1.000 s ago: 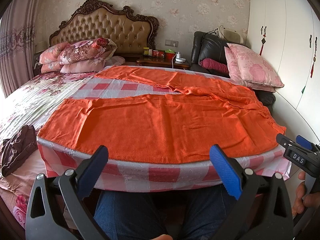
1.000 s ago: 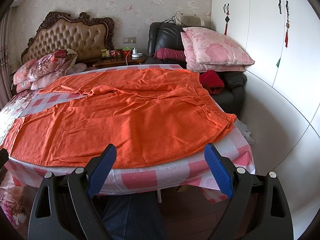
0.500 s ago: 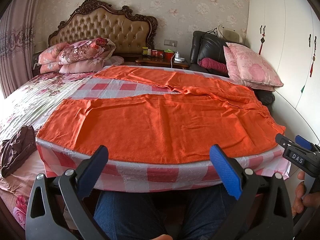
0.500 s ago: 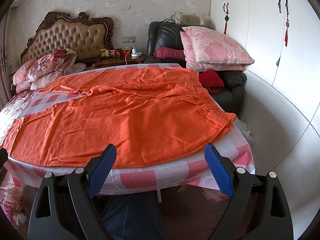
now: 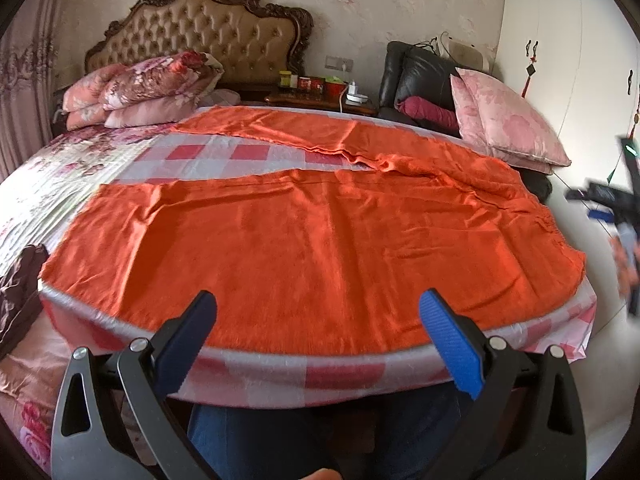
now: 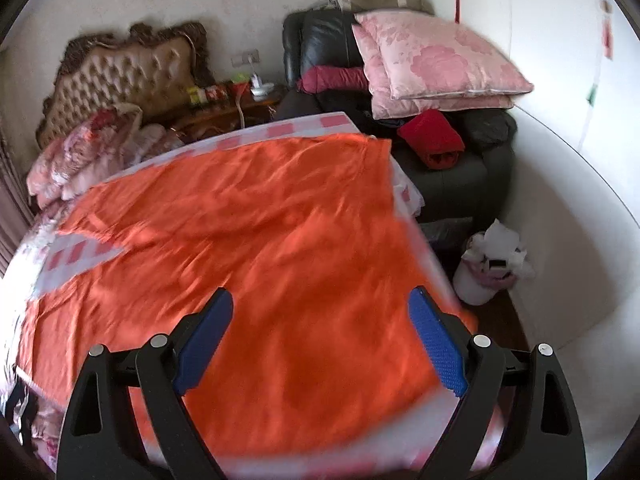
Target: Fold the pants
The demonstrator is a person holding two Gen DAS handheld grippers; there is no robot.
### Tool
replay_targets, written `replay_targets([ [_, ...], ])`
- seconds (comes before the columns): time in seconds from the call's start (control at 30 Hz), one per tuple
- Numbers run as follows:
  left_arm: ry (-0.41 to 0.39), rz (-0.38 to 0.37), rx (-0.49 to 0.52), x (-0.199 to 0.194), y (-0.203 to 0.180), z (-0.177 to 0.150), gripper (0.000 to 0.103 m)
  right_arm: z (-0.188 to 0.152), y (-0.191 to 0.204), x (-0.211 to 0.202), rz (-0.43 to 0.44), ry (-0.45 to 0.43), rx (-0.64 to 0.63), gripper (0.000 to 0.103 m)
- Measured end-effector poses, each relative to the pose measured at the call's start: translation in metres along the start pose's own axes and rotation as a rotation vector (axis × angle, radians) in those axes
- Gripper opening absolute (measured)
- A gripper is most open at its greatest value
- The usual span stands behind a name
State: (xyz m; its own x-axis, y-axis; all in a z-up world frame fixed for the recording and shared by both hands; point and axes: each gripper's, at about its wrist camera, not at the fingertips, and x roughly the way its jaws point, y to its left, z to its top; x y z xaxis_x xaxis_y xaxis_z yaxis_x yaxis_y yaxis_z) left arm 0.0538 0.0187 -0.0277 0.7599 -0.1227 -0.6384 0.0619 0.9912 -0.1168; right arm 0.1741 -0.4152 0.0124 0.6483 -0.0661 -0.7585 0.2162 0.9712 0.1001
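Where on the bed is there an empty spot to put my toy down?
The clearest bare patch is the checked sheet between the two legs of the orange pants. There is also flowered quilt between the pants' cuffs and the pillows. The near half is covered by the pants, and the armchair is piled up.

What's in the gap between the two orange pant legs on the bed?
In the left wrist view, only bare pink-and-white checked sheet shows between the near leg and the far leg of the orange pants.
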Motion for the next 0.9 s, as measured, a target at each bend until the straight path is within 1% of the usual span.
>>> replay_targets([
  [0.07, 0.007, -0.023, 0.0, 0.011, 0.005, 0.004, 0.101, 0.037, -0.012, 0.031, -0.002, 0.024, -0.009, 0.087],
  [0.1, 0.012, -0.033, -0.001, 0.015, 0.008, 0.005, 0.101, 0.049, -0.016, 0.042, -0.026, 0.026, -0.022, 0.087],
  [0.13, 0.021, -0.047, -0.004, 0.021, 0.011, 0.007, 0.101, 0.063, -0.017, 0.054, -0.076, 0.017, -0.051, 0.087],
  [0.17, 0.03, -0.061, -0.007, 0.025, 0.015, 0.008, 0.101, 0.079, -0.015, 0.068, -0.135, 0.001, -0.108, 0.087],
  [0.2, 0.041, -0.072, -0.008, 0.03, 0.019, 0.009, 0.101, 0.087, -0.012, 0.078, -0.161, 0.003, -0.152, 0.087],
  [0.23, 0.05, -0.075, -0.01, 0.035, 0.022, 0.01, 0.101, 0.096, -0.009, 0.092, -0.179, 0.023, -0.198, 0.087],
  [0.27, 0.058, -0.076, -0.012, 0.038, 0.024, 0.012, 0.101, 0.106, -0.004, 0.111, -0.179, 0.065, -0.252, 0.087],
  [0.37, 0.067, -0.07, -0.018, 0.048, 0.031, 0.016, 0.099, 0.128, 0.001, 0.15, -0.16, 0.129, -0.329, 0.087],
  [0.5, 0.075, -0.049, -0.026, 0.056, 0.038, 0.017, 0.099, 0.15, 0.009, 0.181, -0.125, 0.16, -0.366, 0.087],
  [0.57, 0.086, -0.037, -0.029, 0.061, 0.043, 0.017, 0.099, 0.163, 0.01, 0.199, -0.129, 0.19, -0.382, 0.087],
  [0.67, 0.096, -0.01, -0.043, 0.066, 0.053, 0.019, 0.099, 0.174, 0.008, 0.218, -0.109, 0.226, -0.372, 0.085],
  [0.7, 0.096, -0.001, -0.049, 0.066, 0.057, 0.02, 0.099, 0.177, 0.007, 0.223, -0.106, 0.233, -0.369, 0.08],
  [0.73, 0.094, 0.005, -0.055, 0.065, 0.059, 0.02, 0.099, 0.178, 0.005, 0.228, -0.094, 0.247, -0.362, 0.078],
  [0.77, 0.092, 0.013, -0.061, 0.066, 0.063, 0.022, 0.099, 0.179, 0.003, 0.232, -0.08, 0.263, -0.355, 0.072],
  [0.8, 0.09, 0.019, -0.063, 0.066, 0.065, 0.024, 0.099, 0.179, 0.003, 0.235, -0.074, 0.273, -0.352, 0.062],
  [0.87, 0.086, 0.028, -0.069, 0.067, 0.07, 0.026, 0.099, 0.178, 0.001, 0.239, -0.052, 0.283, -0.336, 0.054],
  [0.9, 0.086, 0.032, -0.07, 0.068, 0.072, 0.028, 0.099, 0.177, 0.001, 0.237, -0.046, 0.277, -0.332, 0.04],
])
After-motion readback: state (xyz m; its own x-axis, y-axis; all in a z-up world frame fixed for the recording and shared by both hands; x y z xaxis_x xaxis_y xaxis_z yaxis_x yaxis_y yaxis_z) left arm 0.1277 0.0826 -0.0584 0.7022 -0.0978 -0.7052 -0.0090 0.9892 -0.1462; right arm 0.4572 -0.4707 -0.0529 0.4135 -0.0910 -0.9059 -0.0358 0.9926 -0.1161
